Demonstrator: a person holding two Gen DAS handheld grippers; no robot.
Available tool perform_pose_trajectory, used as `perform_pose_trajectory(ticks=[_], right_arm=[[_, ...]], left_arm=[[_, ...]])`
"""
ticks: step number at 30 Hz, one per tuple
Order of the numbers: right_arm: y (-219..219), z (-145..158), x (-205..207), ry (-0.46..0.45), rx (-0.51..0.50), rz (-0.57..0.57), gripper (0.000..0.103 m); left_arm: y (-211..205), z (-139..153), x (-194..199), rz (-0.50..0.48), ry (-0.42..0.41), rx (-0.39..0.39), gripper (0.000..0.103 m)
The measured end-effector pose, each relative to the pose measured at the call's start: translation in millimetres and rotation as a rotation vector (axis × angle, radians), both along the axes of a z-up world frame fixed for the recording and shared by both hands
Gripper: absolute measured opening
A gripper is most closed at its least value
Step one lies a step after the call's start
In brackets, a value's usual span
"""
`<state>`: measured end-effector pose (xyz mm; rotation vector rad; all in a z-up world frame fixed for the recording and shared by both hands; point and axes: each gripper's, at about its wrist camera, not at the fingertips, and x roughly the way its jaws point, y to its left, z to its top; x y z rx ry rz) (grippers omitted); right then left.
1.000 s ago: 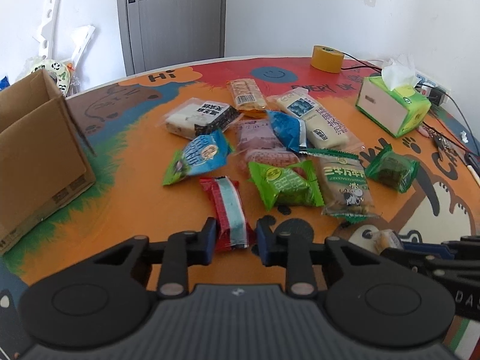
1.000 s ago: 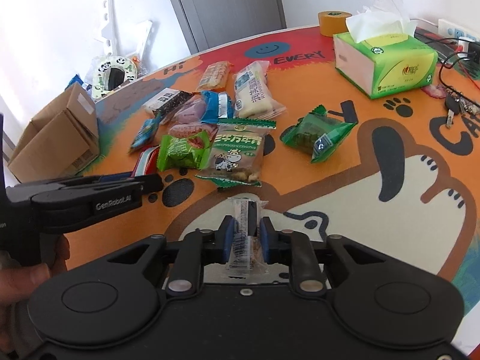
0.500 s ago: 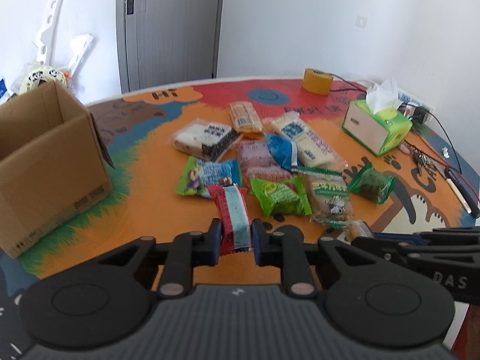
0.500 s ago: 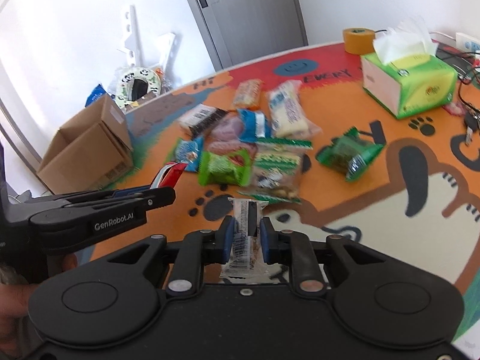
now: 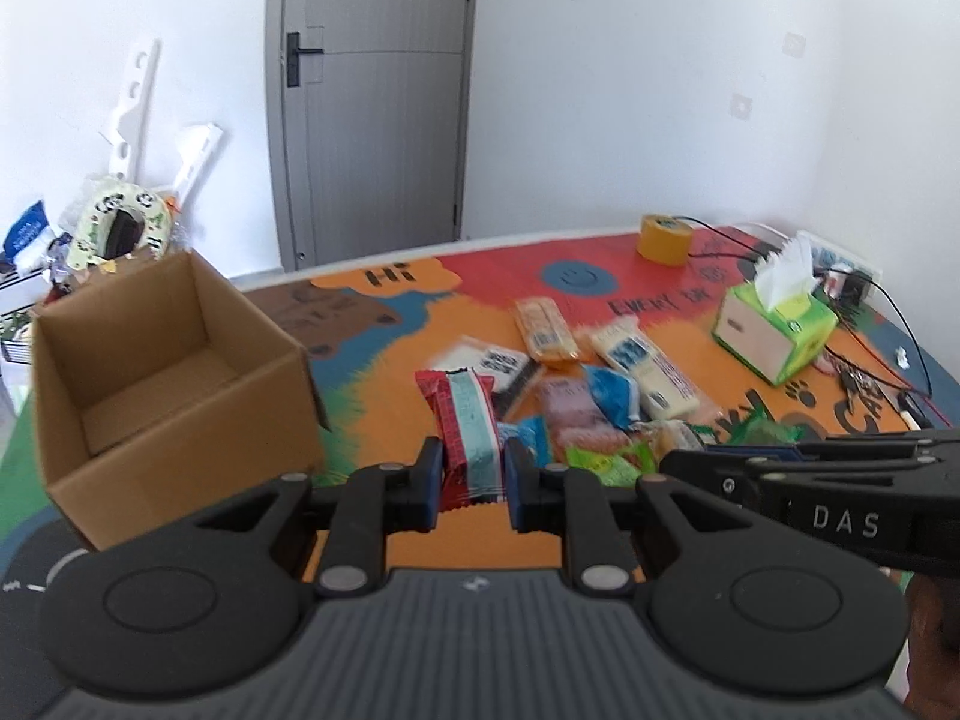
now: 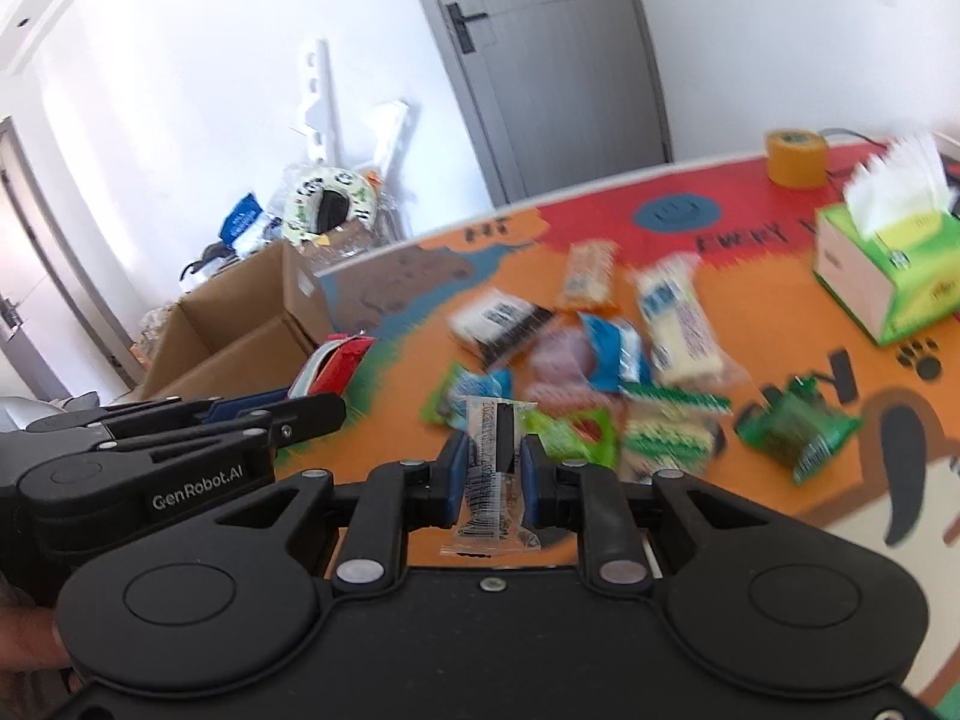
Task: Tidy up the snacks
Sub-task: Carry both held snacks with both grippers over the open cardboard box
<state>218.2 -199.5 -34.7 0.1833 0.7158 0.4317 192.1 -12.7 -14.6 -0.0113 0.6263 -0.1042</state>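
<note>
Above the near edge of the tabletop (image 5: pixel 420 348), the left gripper (image 5: pixel 471 477) had its fingers clamped on a red snack pack (image 5: pixel 467 432). Beside it, the right gripper (image 6: pixel 493 477) pinched a clear-wrapped snack (image 6: pixel 491 468), with the open cardboard box (image 5: pixel 162 372) at the tabletop's left edge.

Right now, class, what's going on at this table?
A person is sorting snacks with two handheld grippers. The left gripper is shut on a red snack packet, the right gripper on a clear-wrapped bar. Both are lifted off the table, near an open cardboard box. More snacks lie loose.
</note>
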Motion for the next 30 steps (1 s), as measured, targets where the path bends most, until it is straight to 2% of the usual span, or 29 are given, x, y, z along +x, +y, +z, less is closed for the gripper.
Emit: perform_pose_trajectory(ticks=[17, 30], right_arm=[[64, 38, 24, -0.065, 0.043, 0.142, 0.021], [116, 56, 45, -0.11, 0.041, 0.219, 0.021]], left_arm=[[51, 44, -7, 0.101, -0.082, 0.022, 0.02], [106, 50, 1, 0.192, -0.073, 0.014, 0.02]])
